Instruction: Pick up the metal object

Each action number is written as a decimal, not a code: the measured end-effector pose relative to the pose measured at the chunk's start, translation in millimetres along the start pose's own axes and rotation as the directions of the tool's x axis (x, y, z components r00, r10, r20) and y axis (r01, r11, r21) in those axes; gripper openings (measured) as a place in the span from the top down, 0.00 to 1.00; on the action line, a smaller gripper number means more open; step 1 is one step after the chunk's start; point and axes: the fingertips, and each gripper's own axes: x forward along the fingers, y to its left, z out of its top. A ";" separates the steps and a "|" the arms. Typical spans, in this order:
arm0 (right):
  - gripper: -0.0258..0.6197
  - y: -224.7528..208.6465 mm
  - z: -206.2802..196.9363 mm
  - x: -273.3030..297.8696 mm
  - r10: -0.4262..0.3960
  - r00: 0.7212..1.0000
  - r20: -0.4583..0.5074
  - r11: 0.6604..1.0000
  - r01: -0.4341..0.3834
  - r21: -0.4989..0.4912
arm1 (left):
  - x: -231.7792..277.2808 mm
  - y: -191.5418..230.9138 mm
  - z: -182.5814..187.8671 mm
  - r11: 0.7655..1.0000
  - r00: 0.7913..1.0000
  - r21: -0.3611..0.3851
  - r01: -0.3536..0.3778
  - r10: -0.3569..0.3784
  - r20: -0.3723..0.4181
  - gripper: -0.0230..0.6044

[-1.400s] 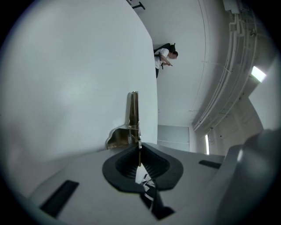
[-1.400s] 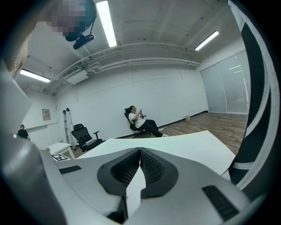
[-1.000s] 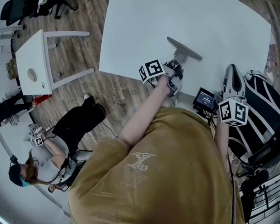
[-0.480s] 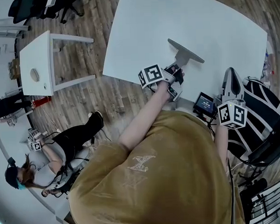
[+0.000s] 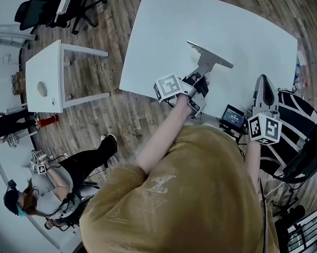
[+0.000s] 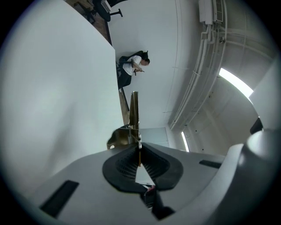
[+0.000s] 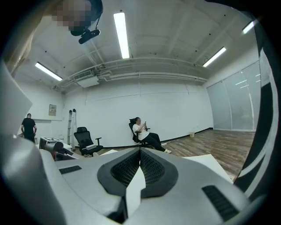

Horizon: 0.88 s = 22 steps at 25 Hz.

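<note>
The metal object is a flat T-shaped piece with a wide blade and a short stem, above the white table near its front edge. My left gripper is shut on its stem. In the left gripper view the metal object shows edge-on, sticking out from the shut left gripper, with the table to the left. My right gripper is held off the table at the right. In the right gripper view the right gripper is shut with nothing between its pads.
A small screen device lies by the table's near corner, beside a black and white striped chair. A small white side table and an office chair stand on the wood floor at left. A person sits low at lower left.
The left gripper stays shut on the metal object and has barely shifted against the table. The person at lower left has drawn a leg in. The right gripper holds its place.
</note>
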 end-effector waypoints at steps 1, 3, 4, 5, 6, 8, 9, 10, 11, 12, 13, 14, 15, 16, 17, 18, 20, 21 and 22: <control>0.95 2.1 2.9 -0.1 0.001 1.000 0.005 1.000 -0.001 -0.009 | 0.3 -7.3 1.9 1.000 1.000 0.008 0.015 -0.015 0.002 0.95; 0.95 6.2 8.7 -0.7 0.001 1.000 0.014 1.000 -0.001 -0.020 | 0.9 -21.8 4.8 0.999 0.999 0.020 0.043 -0.043 0.003 0.95; 0.95 8.2 11.7 -0.8 0.002 1.000 0.020 1.000 -0.001 -0.024 | 1.4 -29.0 6.1 0.998 0.998 0.027 0.058 -0.058 0.003 0.95; 0.95 10.1 14.9 -0.8 0.003 1.000 0.028 1.000 -0.002 -0.027 | 2.1 -36.3 7.4 0.997 0.997 0.037 0.075 -0.075 0.002 0.95; 0.95 11.8 18.3 -0.6 0.005 0.999 0.036 1.000 -0.003 -0.031 | 3.3 -44.0 8.4 0.994 0.995 0.046 0.095 -0.096 0.001 0.95; 0.95 14.3 26.2 -0.5 0.008 0.998 0.056 0.999 -0.006 -0.043 | 5.8 -58.7 9.7 0.988 0.990 0.067 0.139 -0.139 0.001 0.95; 0.95 15.2 30.6 -0.2 0.011 0.998 0.068 0.999 -0.007 -0.052 | 7.0 -65.2 10.1 0.984 0.987 0.078 0.157 -0.158 0.002 0.95; 0.95 16.2 35.4 0.4 0.013 0.997 0.080 0.998 -0.009 -0.061 | 7.9 -71.1 10.6 0.981 0.984 0.088 0.175 -0.176 0.005 0.95; 0.95 17.6 40.2 1.1 0.016 0.996 0.092 0.997 -0.009 -0.071 | 8.4 -76.6 11.4 0.977 0.981 0.097 0.191 -0.193 0.009 0.95; 0.95 19.4 44.8 2.0 0.019 0.995 0.102 0.997 -0.011 -0.081 | 8.3 -81.6 12.4 0.973 0.978 0.106 0.206 -0.208 0.014 0.95; 0.95 21.6 49.1 2.7 0.023 0.994 0.111 0.996 -0.013 -0.091 | 7.6 -85.8 13.6 0.969 0.975 0.119 0.218 -0.222 0.019 0.95; 0.95 24.0 52.9 3.2 0.027 0.992 0.120 0.995 -0.015 -0.103 | 6.6 -89.5 14.8 0.964 0.973 0.138 0.226 -0.231 0.023 0.95; 0.95 26.4 56.4 3.5 0.032 0.991 0.128 0.993 -0.017 -0.117 | 5.7 -93.0 15.9 0.959 0.971 0.165 0.230 -0.237 0.023 0.95; 0.95 28.8 59.9 3.5 0.037 0.990 0.139 0.991 -0.019 -0.134 | 5.0 -97.1 16.5 0.951 0.970 0.199 0.234 -0.243 0.021 0.95; 0.95 31.5 63.7 3.4 0.043 0.987 0.153 0.988 -0.020 -0.153 | 4.3 -102.7 16.6 0.940 0.967 0.238 0.244 -0.256 0.018 0.95; 0.95 34.1 67.1 3.6 0.049 0.985 0.166 0.985 -0.021 -0.171 | 3.4 -109.9 16.2 0.925 0.961 0.275 0.263 -0.278 0.015 0.95; 0.95 37.1 70.6 6.1 0.058 0.982 0.179 0.982 -0.024 -0.186 | 1.6 -124.7 14.9 0.893 0.943 0.323 0.313 -0.334 0.008 0.95; 0.95 37.0 70.2 8.3 0.058 0.982 0.179 0.982 -0.024 -0.188 | 0.7 -131.2 14.1 0.878 0.932 0.340 0.338 -0.361 0.005 0.95; 0.95 35.7 68.8 11.2 0.054 0.983 0.175 0.982 -0.020 -0.190 | -0.2 -137.1 13.1 0.862 0.922 0.354 0.363 -0.388 0.000 0.95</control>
